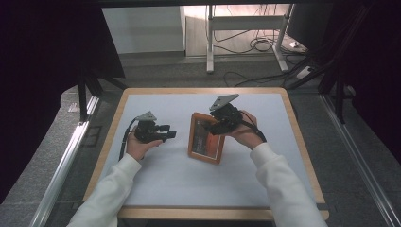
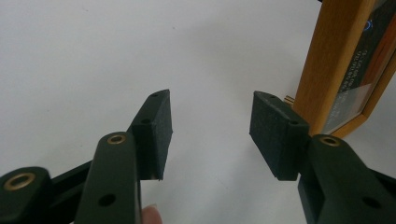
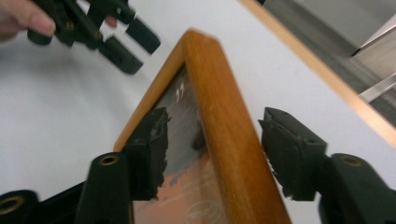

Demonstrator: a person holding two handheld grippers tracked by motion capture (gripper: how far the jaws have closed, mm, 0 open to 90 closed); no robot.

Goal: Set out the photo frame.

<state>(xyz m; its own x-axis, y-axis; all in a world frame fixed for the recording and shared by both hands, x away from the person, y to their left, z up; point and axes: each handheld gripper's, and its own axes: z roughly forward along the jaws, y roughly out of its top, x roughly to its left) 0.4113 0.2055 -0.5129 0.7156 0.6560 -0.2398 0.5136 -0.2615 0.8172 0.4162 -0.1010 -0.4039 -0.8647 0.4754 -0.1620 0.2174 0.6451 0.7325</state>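
I see a wooden picture frame (image 1: 206,138) near the middle of the white table (image 1: 161,175). It looks like it is standing up and leaning a little. My right gripper (image 1: 218,124) is at the frame's top edge, up by its right corner. In the right gripper view, the wooden side of the picture frame (image 3: 224,135) runs up between the two black jaws. The jaws are apart, and there is a gap between the right jaw and the wood, so they are not squeezing it. The left jaw sits over the glass front. My left gripper (image 1: 163,134) is off to the left of the frame, held above the table in my left hand (image 1: 139,146), and not touching the frame. In the left gripper view its jaws are wide apart with just white table between them, and the frame's edge (image 2: 336,70) stands just past the right jaw.
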